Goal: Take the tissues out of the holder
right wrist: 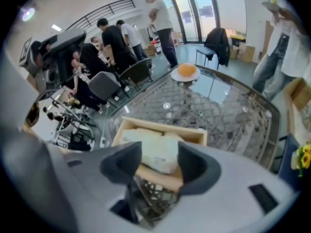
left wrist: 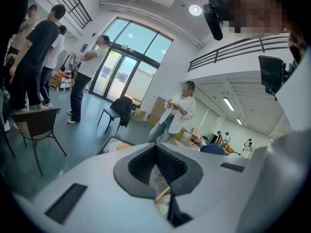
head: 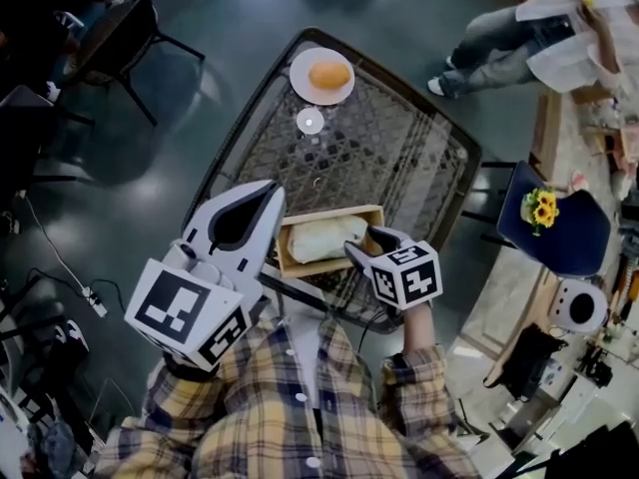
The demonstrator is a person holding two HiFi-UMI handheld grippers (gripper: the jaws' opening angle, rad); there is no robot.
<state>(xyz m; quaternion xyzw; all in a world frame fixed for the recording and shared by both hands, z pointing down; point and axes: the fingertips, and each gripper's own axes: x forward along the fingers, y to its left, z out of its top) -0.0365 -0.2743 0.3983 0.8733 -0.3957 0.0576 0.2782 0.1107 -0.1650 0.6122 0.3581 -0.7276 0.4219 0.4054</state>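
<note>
right hand-held gripper (right wrist: 159, 165): jaws wide apart, gripping nothing | tissues (right wrist: 153, 147): in holder (head: 319, 264) on counter (head: 399, 158), straight ahead between its jaws | long axis: runs across to left hand-held gripper (head: 272, 200), tips together, empty | nearer: right

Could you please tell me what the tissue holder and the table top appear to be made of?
Tissue holder: probably light wood with a matte finish, going by its pale tan, flat board walls.
Table top: likely clear glass, since it looks glossy and shows bright reflections in the right gripper view.
</note>
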